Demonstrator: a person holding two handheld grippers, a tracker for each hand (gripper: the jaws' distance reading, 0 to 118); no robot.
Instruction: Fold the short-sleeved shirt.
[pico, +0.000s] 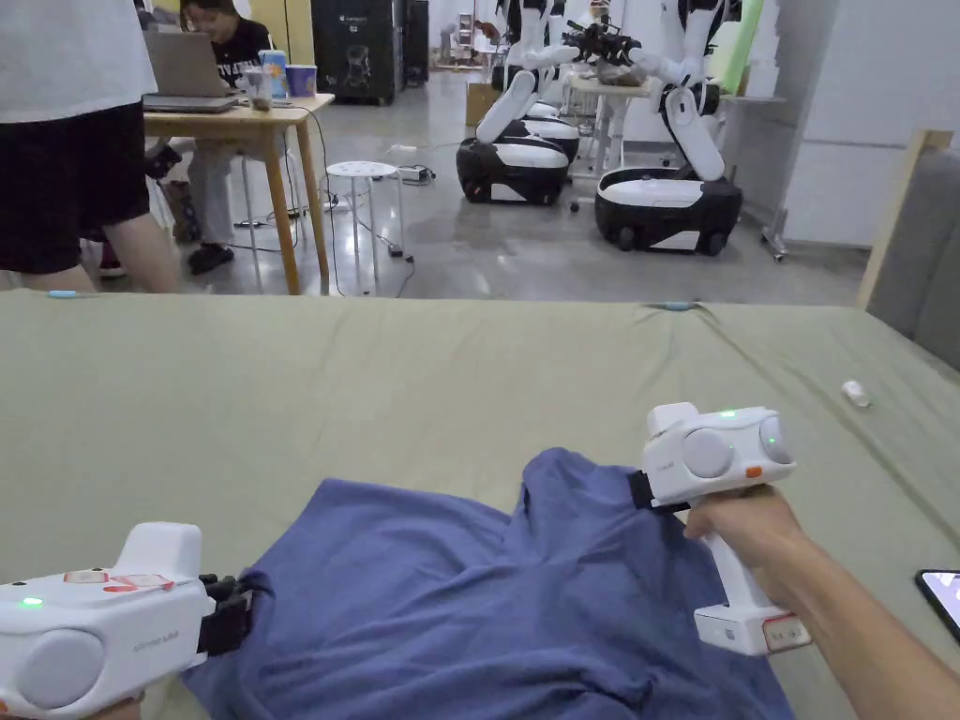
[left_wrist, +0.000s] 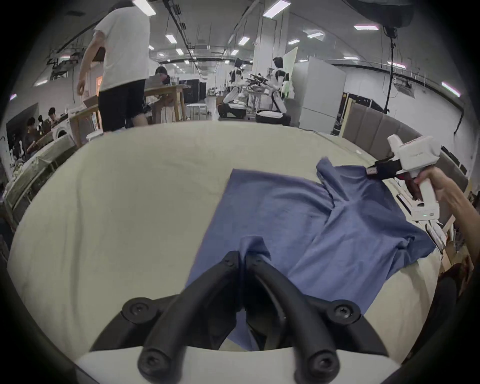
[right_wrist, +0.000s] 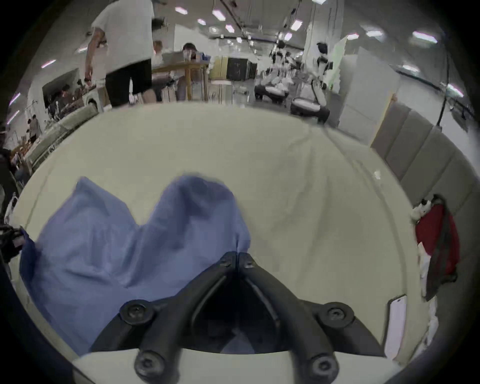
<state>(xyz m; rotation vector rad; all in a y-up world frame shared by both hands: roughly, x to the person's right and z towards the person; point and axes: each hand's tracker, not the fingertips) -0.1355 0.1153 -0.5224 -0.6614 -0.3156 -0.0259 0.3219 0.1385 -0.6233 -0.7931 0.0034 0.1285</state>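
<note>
The blue short-sleeved shirt lies rumpled on the near part of a bed covered with a pale green sheet, pinched at two places along its edges.

The left gripper has its jaws closed on a fold of the shirt's edge; in the left gripper view a small peak of blue cloth stands up just beyond its fingertips, and more cloth hangs back between the jaws. To the left of these fingertips the sheet is bare all the way to the bed's edge. Ahead of them and to the right the shirt spreads flat, then rises in a ridge toward the right gripper.

The right gripper is also clamped on cloth, its jaws pressed together with the shirt's edge caught at the tips. From its fingertips the fabric billows up in front and falls away to the left in two humps. To the right of these fingertips the sheet is open, with only creases, a small white object well apart, and a phone near the bed's right edge.

In the head view the right hand grips its handle above the shirt. Beyond both sets of fingertips a wide band of bare sheet runs to the far edge of the bed, where a person stands.
</note>
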